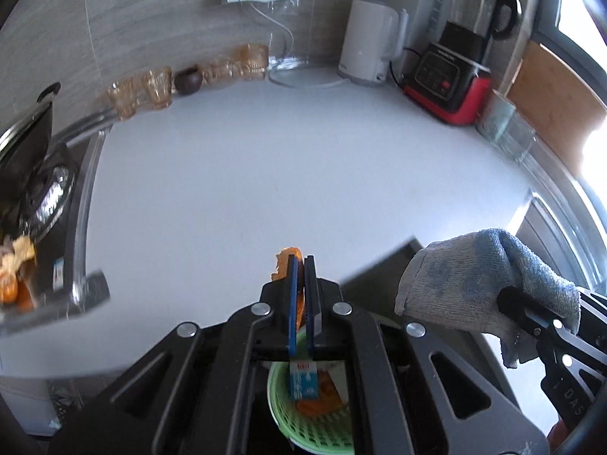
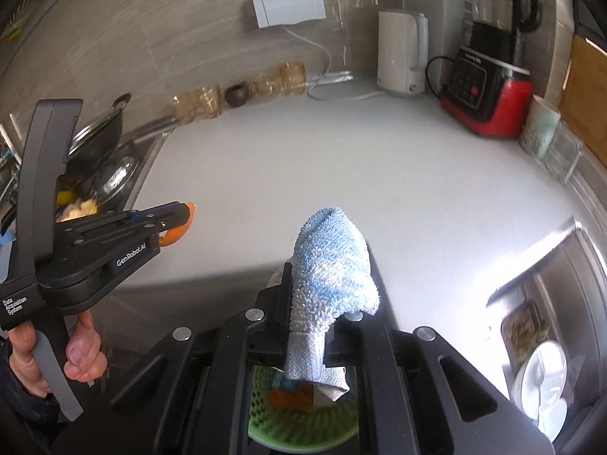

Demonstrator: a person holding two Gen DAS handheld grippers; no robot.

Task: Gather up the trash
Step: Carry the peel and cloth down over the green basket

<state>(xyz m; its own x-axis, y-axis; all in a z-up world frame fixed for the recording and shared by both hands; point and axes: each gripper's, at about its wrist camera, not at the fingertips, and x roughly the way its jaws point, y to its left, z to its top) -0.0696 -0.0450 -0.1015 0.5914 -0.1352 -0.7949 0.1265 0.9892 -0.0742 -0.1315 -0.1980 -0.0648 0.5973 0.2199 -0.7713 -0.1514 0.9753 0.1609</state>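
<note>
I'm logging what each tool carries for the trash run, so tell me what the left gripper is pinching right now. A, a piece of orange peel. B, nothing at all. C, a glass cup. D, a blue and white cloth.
A: the left gripper is shut on a piece of orange peel that pokes out between its blue pads, while the cloth sits in the right gripper.

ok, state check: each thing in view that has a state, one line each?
left claw: shut on orange peel
right claw: shut on blue cloth
green basket: below the claws, holds a blue-and-white packet and orange scraps
kettle: upright, lid closed
blender: jug seated on its base
counter: bare in the middle
</note>
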